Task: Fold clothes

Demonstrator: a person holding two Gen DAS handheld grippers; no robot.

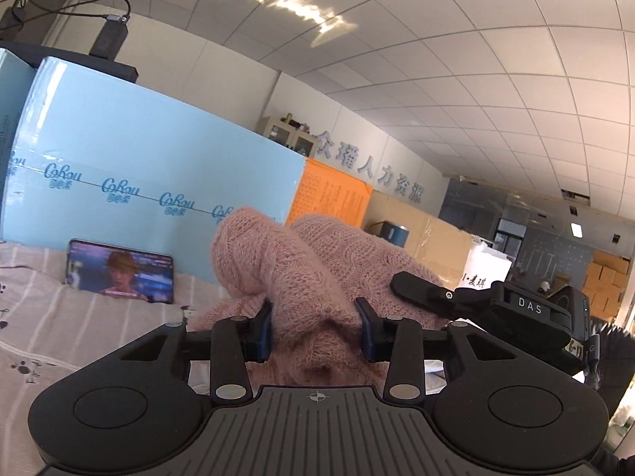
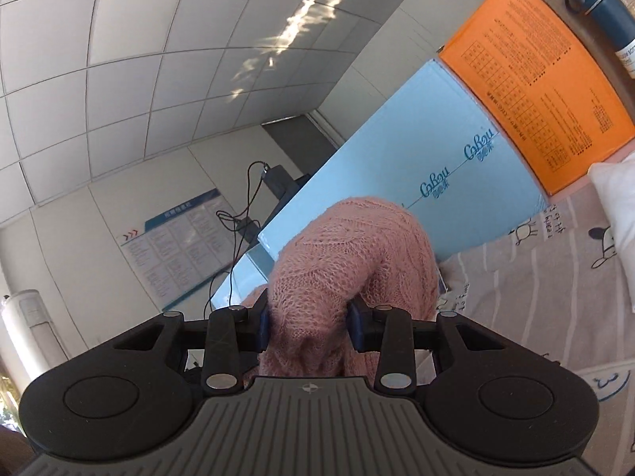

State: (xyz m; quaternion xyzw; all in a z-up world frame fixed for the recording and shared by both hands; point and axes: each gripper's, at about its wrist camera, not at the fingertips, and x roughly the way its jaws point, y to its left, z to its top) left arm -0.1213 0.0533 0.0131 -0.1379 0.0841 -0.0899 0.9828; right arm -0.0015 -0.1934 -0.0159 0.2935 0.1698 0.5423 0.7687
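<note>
A pink knitted sweater (image 1: 313, 273) is held up in the air above the striped bed sheet (image 1: 59, 317). My left gripper (image 1: 316, 331) is shut on a bunched fold of the sweater. My right gripper (image 2: 309, 327) is shut on another bunch of the same sweater (image 2: 353, 246), which bulges up over its fingers. The right gripper's body (image 1: 532, 317) shows in the left wrist view, just right of the sweater. Both cameras tilt up toward the ceiling. The rest of the sweater hangs out of sight below.
A light blue carton (image 1: 151, 170) and an orange box (image 1: 329, 198) stand at the back of the bed. A phone (image 1: 121, 271) playing video leans against the blue carton. A white pillow (image 2: 619, 198) lies at the right. A blue flask (image 2: 603, 12) stands behind the orange box.
</note>
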